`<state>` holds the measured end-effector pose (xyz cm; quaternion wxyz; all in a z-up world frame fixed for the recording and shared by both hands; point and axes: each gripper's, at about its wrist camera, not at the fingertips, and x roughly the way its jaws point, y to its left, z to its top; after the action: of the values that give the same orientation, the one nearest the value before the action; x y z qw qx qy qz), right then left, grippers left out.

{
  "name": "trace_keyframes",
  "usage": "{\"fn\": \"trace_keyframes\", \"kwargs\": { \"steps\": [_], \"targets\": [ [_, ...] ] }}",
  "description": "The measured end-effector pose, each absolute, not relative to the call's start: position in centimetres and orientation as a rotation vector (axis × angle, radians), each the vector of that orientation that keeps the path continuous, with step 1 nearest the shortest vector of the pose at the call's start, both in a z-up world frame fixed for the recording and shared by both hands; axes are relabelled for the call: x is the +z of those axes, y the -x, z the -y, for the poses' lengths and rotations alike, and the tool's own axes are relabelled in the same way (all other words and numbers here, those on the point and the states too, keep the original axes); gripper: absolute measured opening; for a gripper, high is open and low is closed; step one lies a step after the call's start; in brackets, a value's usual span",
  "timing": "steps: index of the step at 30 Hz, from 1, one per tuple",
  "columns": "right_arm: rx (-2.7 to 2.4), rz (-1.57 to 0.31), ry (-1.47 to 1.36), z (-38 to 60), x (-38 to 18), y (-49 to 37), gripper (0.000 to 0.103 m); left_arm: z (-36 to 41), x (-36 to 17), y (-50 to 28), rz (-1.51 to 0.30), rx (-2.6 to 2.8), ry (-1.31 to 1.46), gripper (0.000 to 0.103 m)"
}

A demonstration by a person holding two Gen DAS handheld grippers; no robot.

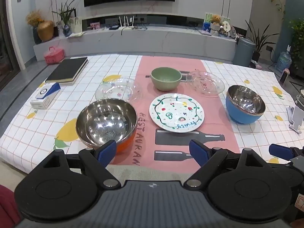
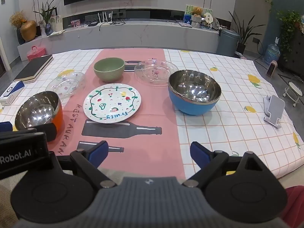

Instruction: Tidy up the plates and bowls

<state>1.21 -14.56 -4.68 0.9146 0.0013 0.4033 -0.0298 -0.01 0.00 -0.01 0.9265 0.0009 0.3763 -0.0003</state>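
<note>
On the table lie an orange steel bowl (image 1: 106, 121) (image 2: 38, 112), a blue steel bowl (image 1: 245, 104) (image 2: 193, 93), a green bowl (image 1: 165, 78) (image 2: 109, 69), a white painted plate (image 1: 176, 112) (image 2: 112, 103), and two clear glass plates, one at the left (image 1: 118, 91) (image 2: 65, 84) and one at the back (image 1: 205, 83) (image 2: 155, 71). My left gripper (image 1: 153, 152) hangs open near the table's front edge, its left pad just in front of the orange bowl. My right gripper (image 2: 149, 152) is open too, over the pink runner, nothing between its fingers.
A black book (image 1: 67, 70) and a small white and blue box (image 1: 45, 96) sit at the table's left. A white phone stand (image 2: 273, 110) is at the right. Behind the table runs a long TV shelf with vases and plants.
</note>
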Motion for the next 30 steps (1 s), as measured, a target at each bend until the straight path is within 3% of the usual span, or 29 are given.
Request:
{"fn": "trace_keyframes", "kwargs": {
  "steps": [30],
  "targets": [
    [-0.066,-0.829,0.006,14.46,-4.83,-1.26,0.091,-0.14,0.14,-0.14,-0.792,-0.007,0.020,0.101]
  ]
}}
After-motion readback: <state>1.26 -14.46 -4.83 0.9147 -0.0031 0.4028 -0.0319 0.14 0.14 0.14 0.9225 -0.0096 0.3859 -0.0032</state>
